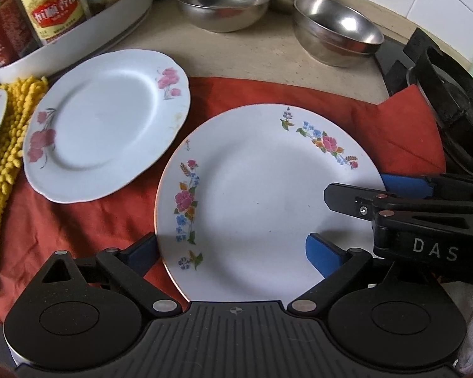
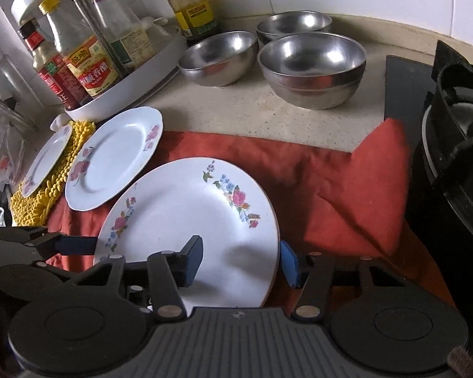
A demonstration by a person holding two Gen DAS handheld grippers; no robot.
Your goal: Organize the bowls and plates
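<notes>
On red cloth (image 1: 94,220) | floral plate (image 1: 252,189) | left jaws wide, empty | right jaws half-shut, loose astride rim

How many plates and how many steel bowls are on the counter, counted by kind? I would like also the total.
Plates: 3 (multicolour-flower plate, pink-flower plate, plate on the yellow mat)
Steel bowls: 3 visible from above (front left bowl, front right bowl, back bowl); seams on some sides hint at nested bowls, which I cannot confirm.
Total: 6
</notes>
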